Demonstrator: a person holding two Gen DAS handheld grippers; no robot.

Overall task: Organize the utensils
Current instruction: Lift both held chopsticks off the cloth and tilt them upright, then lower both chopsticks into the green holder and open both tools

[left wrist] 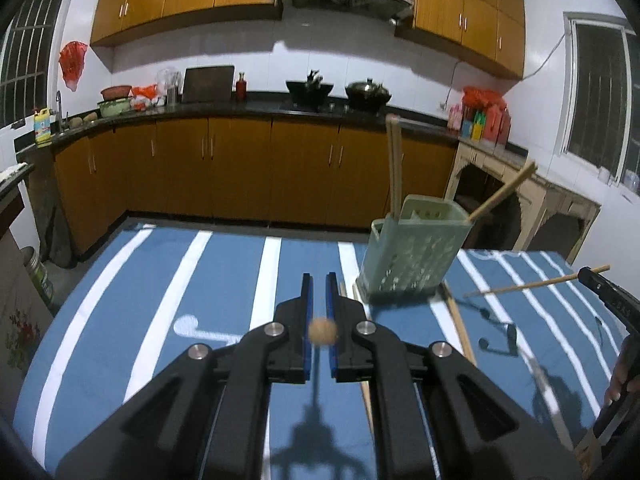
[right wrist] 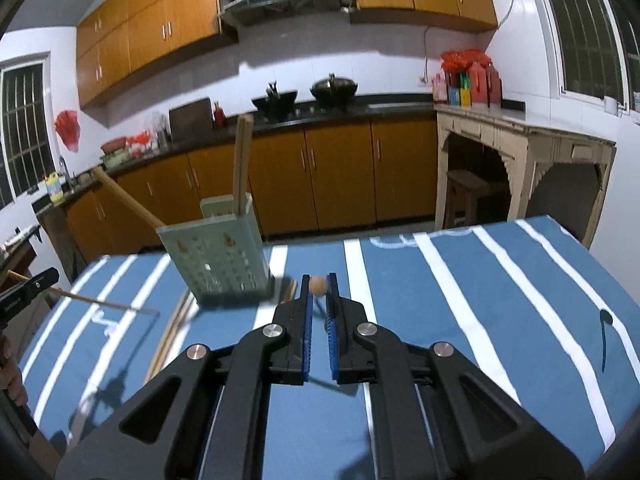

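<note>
A green perforated utensil holder stands on the blue striped tablecloth with several chopsticks sticking up from it. It also shows in the right wrist view. My left gripper is shut on a chopstick, seen end-on between the pads, and held above the cloth. My right gripper is shut on another chopstick, also end-on. The right gripper with its chopstick shows at the far right of the left view. Loose chopsticks lie by the holder.
The table's far edge drops to the floor before orange cabinets. A beige side table stands at the right. More loose chopsticks lie left of the holder. Black marks print the cloth.
</note>
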